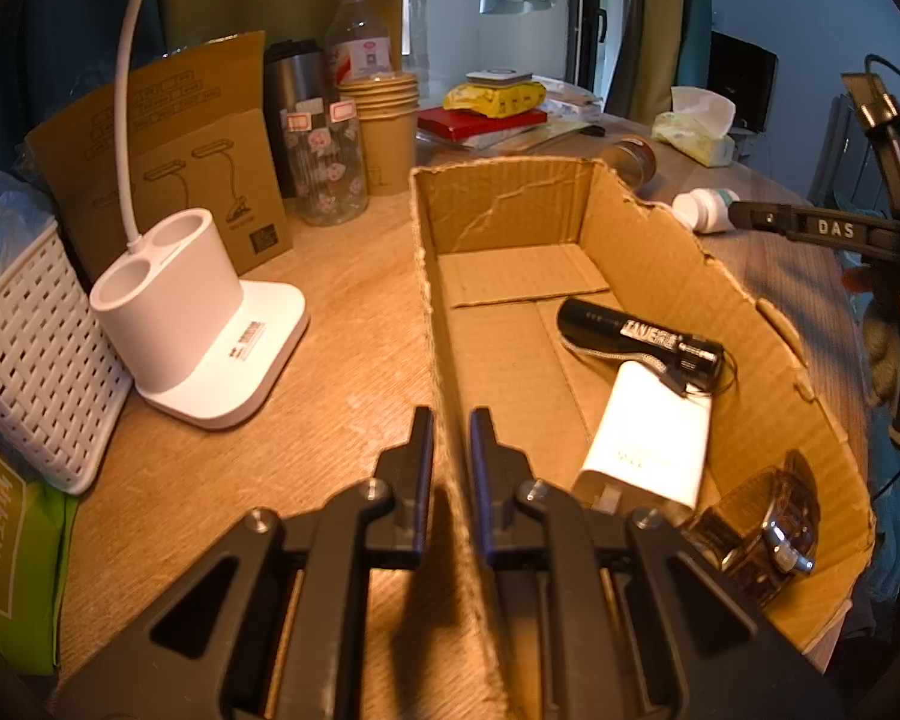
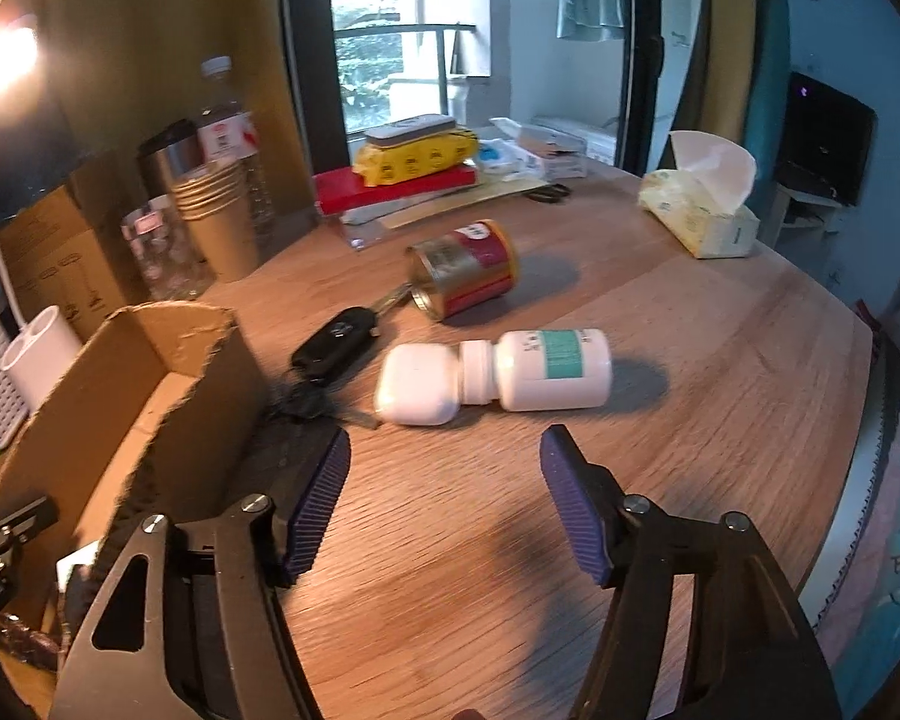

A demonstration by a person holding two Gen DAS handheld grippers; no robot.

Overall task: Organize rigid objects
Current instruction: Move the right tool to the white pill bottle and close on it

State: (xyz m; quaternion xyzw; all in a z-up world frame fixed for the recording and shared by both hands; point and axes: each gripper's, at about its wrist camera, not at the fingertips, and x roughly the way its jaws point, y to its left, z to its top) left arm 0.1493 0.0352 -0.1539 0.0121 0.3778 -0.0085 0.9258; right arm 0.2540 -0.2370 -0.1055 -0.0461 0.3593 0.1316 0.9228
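My left gripper [image 1: 452, 456] is shut on the left wall of an open cardboard box [image 1: 660, 228]. Inside the box lie a black flashlight [image 1: 636, 342], a white power bank [image 1: 648, 438] and a wristwatch [image 1: 768, 528]. My right gripper [image 2: 444, 498] stands open over bare tabletop, right of the box [image 2: 168, 360], with nothing between its pads. Just beyond it lie a white pill bottle [image 2: 546, 369] on its side, a white earbud case [image 2: 417, 384] touching the bottle's cap, a black car key [image 2: 336, 342] and a tipped tin can [image 2: 465, 267].
Left of the box stand a white lamp base [image 1: 192, 324], a white lattice basket [image 1: 24, 360], a brown carton [image 1: 168, 138], a patterned glass bottle [image 1: 330, 174] and stacked paper cups [image 1: 387, 132]. A tissue pack [image 2: 699, 216] and a red book [image 2: 390, 189] lie farther back.
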